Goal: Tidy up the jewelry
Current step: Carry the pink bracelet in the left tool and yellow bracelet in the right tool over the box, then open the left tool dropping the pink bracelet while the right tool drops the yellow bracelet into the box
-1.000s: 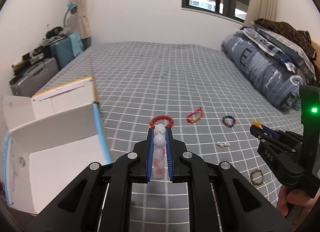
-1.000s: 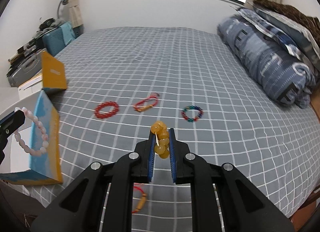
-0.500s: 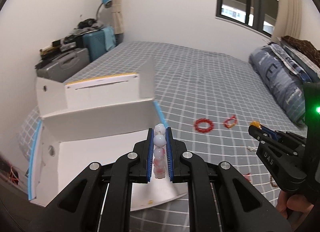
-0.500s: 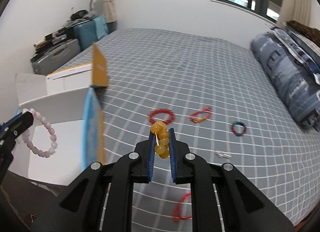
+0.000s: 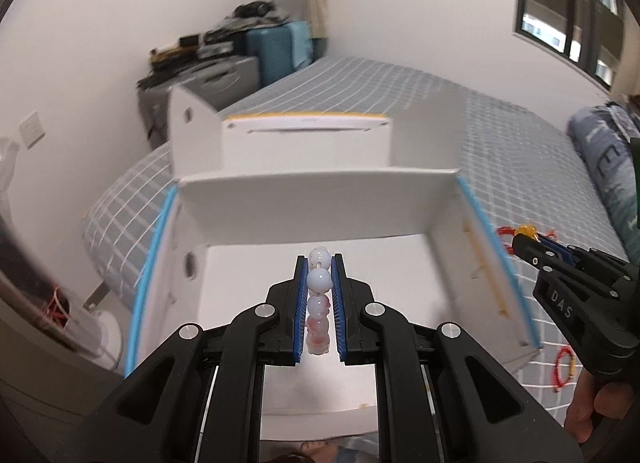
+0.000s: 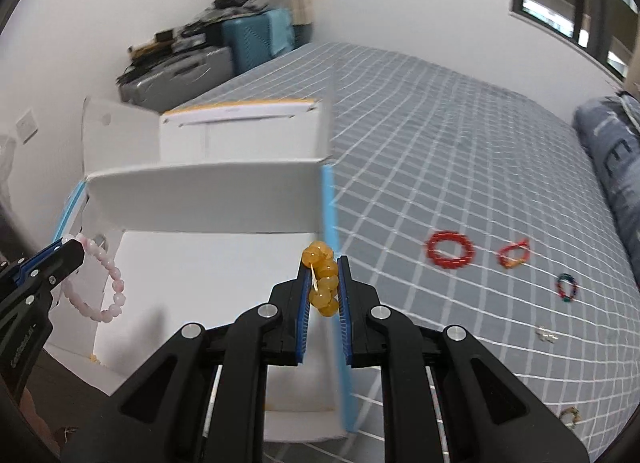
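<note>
The left gripper (image 5: 319,263) was squeezed tight on a pink bracelet (image 5: 318,295), holding it over the open white box (image 5: 280,203) on the bed (image 6: 440,123). The right gripper (image 6: 324,267) was squeezed tight on a yellow bracelet (image 6: 322,279), right at the box's blue edge. A red bracelet (image 6: 449,250), an orange one (image 6: 514,253) and a colorful one (image 6: 566,287) lay on the bed, well apart from the box.
</note>
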`<state>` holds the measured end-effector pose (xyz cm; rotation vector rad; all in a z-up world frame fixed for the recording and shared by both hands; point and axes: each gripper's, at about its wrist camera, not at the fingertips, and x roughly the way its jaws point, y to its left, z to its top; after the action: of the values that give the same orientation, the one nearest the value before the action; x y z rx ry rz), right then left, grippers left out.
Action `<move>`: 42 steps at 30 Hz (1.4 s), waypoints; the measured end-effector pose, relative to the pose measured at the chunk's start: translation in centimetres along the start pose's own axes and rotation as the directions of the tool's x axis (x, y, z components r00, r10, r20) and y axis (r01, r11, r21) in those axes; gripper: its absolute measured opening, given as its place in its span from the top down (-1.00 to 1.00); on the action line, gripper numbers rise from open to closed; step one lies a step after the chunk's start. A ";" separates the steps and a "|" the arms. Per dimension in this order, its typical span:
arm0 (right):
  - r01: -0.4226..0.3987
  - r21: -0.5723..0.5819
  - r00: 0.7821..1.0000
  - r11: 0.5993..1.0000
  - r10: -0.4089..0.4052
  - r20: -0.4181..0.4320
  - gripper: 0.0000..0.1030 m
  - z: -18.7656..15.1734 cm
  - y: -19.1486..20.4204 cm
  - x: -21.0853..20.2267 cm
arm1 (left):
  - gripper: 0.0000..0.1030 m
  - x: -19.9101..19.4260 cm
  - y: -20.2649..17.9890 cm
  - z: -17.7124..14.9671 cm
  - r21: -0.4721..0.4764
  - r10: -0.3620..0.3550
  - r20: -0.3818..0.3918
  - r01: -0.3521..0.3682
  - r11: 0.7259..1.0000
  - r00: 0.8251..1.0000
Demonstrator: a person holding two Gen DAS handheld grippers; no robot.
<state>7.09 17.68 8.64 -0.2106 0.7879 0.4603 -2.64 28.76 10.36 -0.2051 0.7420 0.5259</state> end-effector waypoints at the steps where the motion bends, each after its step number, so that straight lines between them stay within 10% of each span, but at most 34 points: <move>1: -0.007 -0.004 1.000 1.000 0.007 -0.007 0.77 0.0 0.5 0.3 | 0.78 0.4 0.6 -0.1 -0.007 0.006 -0.010 -0.006 1.000 1.000; 18: -0.037 -0.063 0.963 0.997 0.019 -0.269 0.77 -1.1 5.4 8.7 | 0.78 8.3 5.8 -1.4 -0.101 -0.002 -0.290 -0.029 0.995 0.957; 31: -0.069 -0.034 0.948 0.997 0.055 -0.313 0.72 -1.3 5.0 9.0 | 0.72 8.8 5.3 -1.6 -0.061 0.040 -0.300 -0.061 0.996 0.953; 35: -0.073 -0.040 0.954 0.997 0.058 -0.295 0.67 -1.2 5.3 8.5 | 0.10 8.3 5.3 -1.3 -0.060 0.048 -0.278 -0.067 0.996 0.959; 42: -0.085 -0.049 0.980 0.995 0.074 -0.187 -0.30 -0.4 5.7 5.0 | -0.52 6.5 5.6 -1.1 -0.050 0.077 -0.221 -0.091 0.995 0.972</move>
<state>7.24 24.21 4.69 -0.2787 0.9686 0.5448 -2.24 35.65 5.07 -0.2920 0.9535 0.6129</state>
